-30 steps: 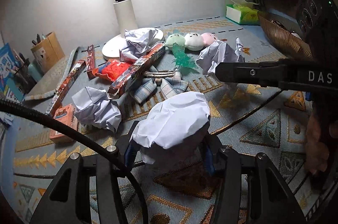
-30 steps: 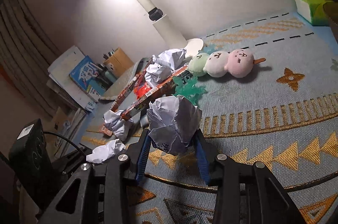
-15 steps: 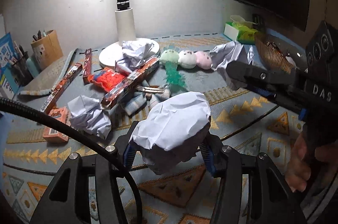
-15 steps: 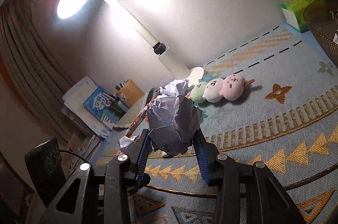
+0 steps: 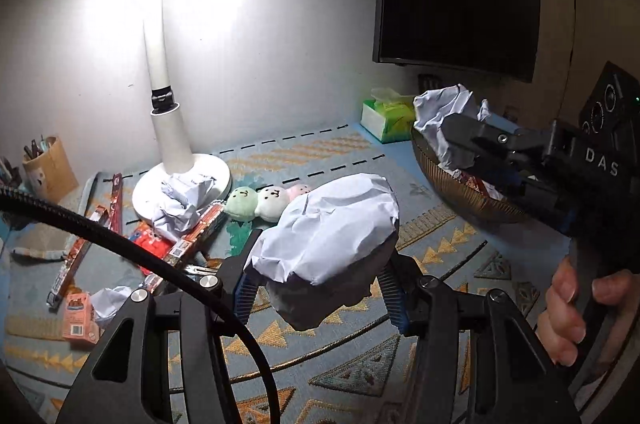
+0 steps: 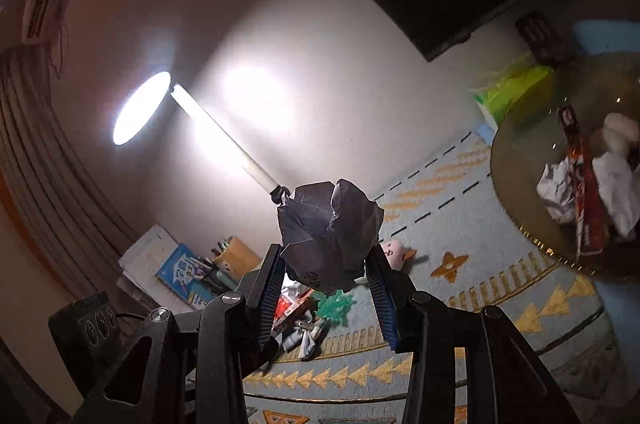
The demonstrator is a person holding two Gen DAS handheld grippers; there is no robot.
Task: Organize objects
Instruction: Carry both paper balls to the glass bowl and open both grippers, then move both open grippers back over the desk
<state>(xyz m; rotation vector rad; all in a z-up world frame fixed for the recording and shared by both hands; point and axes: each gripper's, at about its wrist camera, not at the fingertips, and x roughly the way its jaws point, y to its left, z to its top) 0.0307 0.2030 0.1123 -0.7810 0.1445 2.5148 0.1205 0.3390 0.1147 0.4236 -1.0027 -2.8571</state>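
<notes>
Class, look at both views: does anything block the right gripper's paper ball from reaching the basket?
Nothing visible does. The right gripper holds its paper ball at the basket rim, with open air between; the basket already holds paper and wrappers.

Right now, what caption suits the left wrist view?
Left claw grips crumpled paper; right claw carries another over the basket.

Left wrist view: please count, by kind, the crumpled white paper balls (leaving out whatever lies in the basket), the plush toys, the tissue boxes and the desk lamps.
Crumpled white paper balls: 4
Green, white and pink plush dumpling toy: 1
Green tissue box: 1
White desk lamp: 1
Total: 7
</notes>
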